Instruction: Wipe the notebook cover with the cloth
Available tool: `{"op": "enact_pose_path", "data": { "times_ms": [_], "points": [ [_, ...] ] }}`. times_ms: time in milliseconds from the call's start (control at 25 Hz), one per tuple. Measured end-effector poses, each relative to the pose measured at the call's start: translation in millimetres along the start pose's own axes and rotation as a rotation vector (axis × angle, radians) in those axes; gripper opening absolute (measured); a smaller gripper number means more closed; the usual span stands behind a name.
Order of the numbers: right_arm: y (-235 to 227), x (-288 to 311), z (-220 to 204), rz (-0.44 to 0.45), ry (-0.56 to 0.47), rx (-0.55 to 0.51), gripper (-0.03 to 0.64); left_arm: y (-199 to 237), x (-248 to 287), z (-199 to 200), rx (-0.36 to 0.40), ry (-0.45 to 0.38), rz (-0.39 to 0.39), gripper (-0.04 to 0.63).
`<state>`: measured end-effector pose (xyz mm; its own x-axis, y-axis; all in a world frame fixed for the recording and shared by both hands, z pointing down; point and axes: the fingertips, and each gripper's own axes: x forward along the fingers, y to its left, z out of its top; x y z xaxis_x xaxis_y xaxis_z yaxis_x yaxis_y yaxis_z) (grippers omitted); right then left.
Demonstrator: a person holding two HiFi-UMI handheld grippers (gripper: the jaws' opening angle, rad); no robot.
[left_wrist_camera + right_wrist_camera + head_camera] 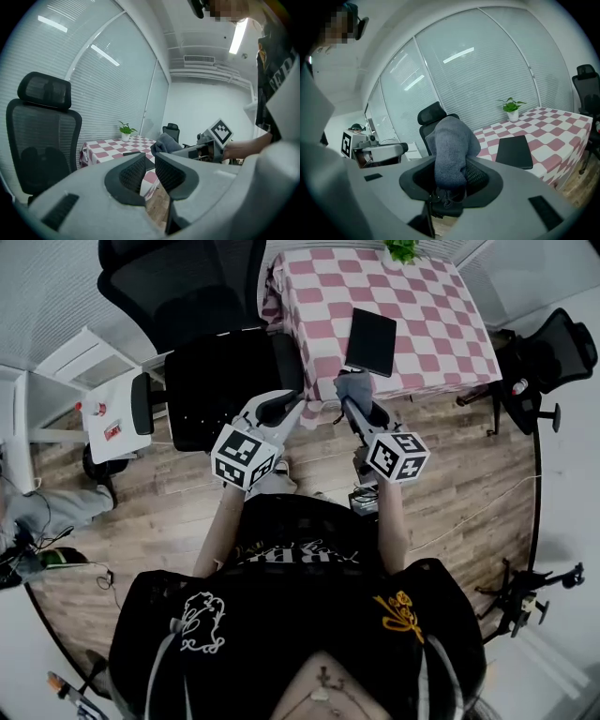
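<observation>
Item 1. Wooden floor: seen across the middle of the head view, with the person's black-clad torso filling the lower part of the frame.

Item 2. Table with pink-and-white checked tablecloth: placed at the upper centre-right of the head view.

Item 3. Black mesh office chair: set at the upper left of the head view, just beside the table's left edge.

Item 4. Second black office chair: seen at the right edge of the head view, apart from the table.

Item 5. Left gripper: held above the floor, short of the table. Its jaws are parted by a narrow gap and nothing is held between them.

Item 6. Right gripper: held beside the left one, at the near edge of the table. Its jaws are clamped on the cloth.

Item 7. Black notebook: laid flat and closed on the tablecloth near the table's near edge, just beyond the right gripper.

Item 8. Grey cloth: bunched and gripped at its lower end, with its bulk standing up above the right jaws. It is held short of the notebook, with no contact seen.

Item 9. Potted plant: stood on the far part of the table, well apart from the notebook.
</observation>
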<state>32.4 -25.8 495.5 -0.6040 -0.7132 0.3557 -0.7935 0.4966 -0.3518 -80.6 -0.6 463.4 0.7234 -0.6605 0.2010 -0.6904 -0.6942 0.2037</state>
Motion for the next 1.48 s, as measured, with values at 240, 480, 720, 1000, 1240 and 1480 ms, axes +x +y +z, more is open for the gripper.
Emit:
{"op": "enact_pose_path", "data": {
  "times_ms": [240,480,720,1000,1240,1480],
  "points": [
    [-12,-39,-9,0.014,0.014,-0.012,0.121,-43,8,2,0.011,-0.004,0.014,0.071],
    [-30,-90,-27,0.011,0.029,-0.02,0.121,-106,18,-6,0.034,0.003,-0.007,0.071],
    [-31,-129,-41,0.032,0.015,-0.022,0.121,-154,19,-15,0.049,0.004,-0.01,0.071],
    [-24,-168,-59,0.044,0.004,-0.028,0.121,-197,12,-26,0.059,-0.002,-0.023,0.071],
    [-17,-187,-67,0.049,-0.014,-0.03,0.121,-219,5,-30,0.08,-0.003,-0.03,0.071],
    [-9,-199,-68,0.059,-0.02,-0.045,0.121,-232,1,-30,0.084,-0.01,-0.027,0.072]
  ]
}}
